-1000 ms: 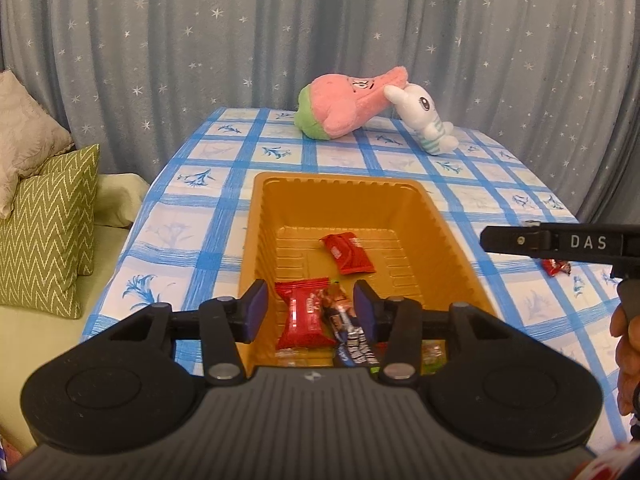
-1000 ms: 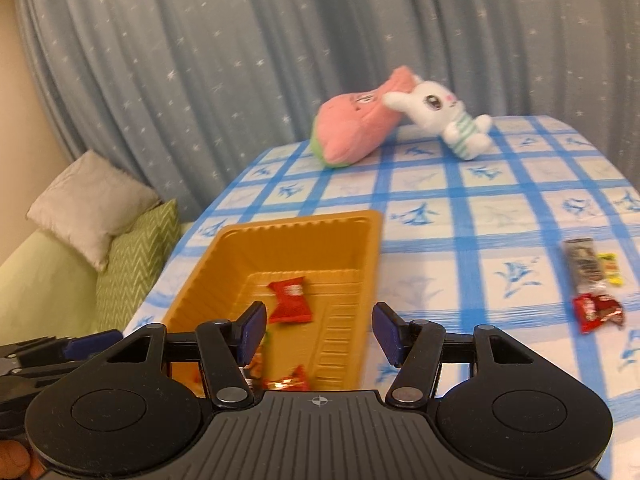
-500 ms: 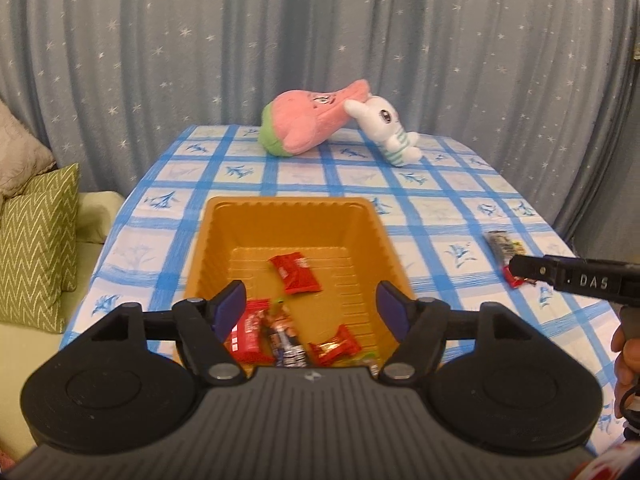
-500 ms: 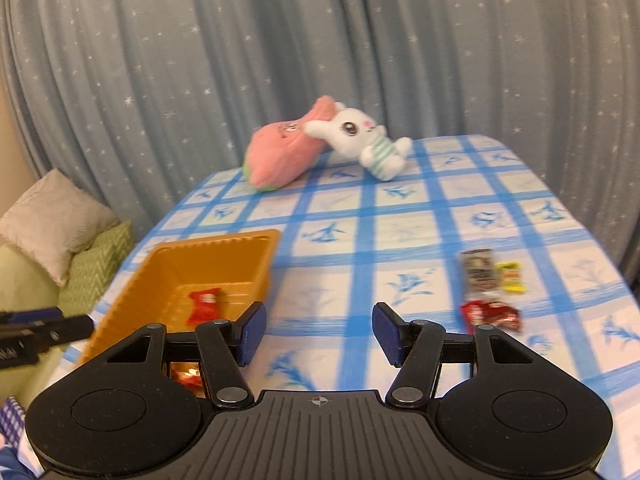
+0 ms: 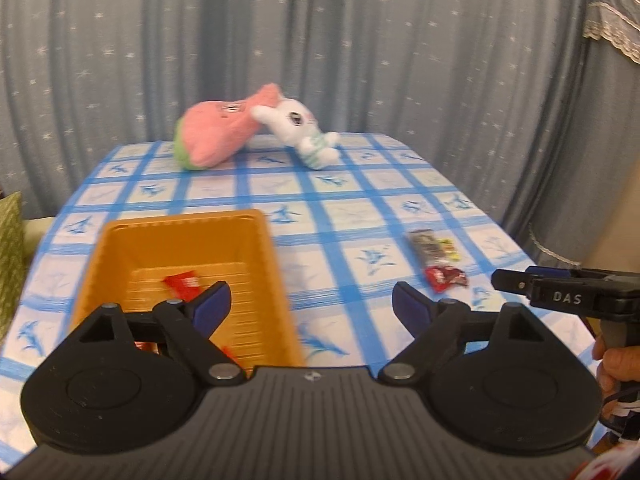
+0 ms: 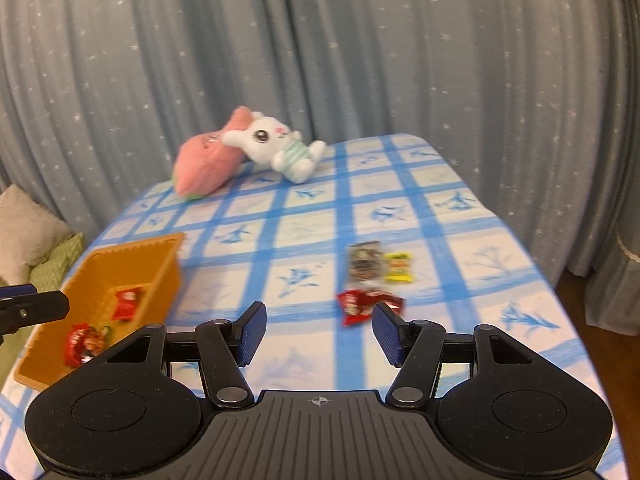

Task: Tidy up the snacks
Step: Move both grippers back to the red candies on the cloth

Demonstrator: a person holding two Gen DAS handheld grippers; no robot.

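Note:
An orange tray (image 5: 120, 248) (image 6: 96, 264) on the blue checked tablecloth holds several wrapped snacks, one a red packet (image 5: 182, 282) (image 6: 127, 304). Three snacks lie loose on the cloth to its right: a red packet (image 6: 366, 303) (image 5: 444, 276), a dark packet (image 6: 364, 266) (image 5: 426, 244) and a yellow one (image 6: 398, 266) (image 5: 448, 245). My left gripper (image 5: 310, 306) hangs over the tray's right edge, its jaws opening with nothing between them. My right gripper (image 6: 318, 330) is open and empty, just short of the loose red packet; it also shows from the side, right gripper (image 5: 560, 290).
A pink plush (image 5: 218, 138) (image 6: 206, 160) and a white bunny plush (image 5: 300, 132) (image 6: 280, 146) lie at the table's far end before a starred grey curtain. Green and beige cushions (image 6: 36, 240) sit left of the table. A hand (image 5: 620, 364) holds the right gripper's handle.
Both grippers have swung right, away from the tray toward the loose snacks. The left gripper's jaws have spread much wider. The right gripper's jaws kept the same gap.

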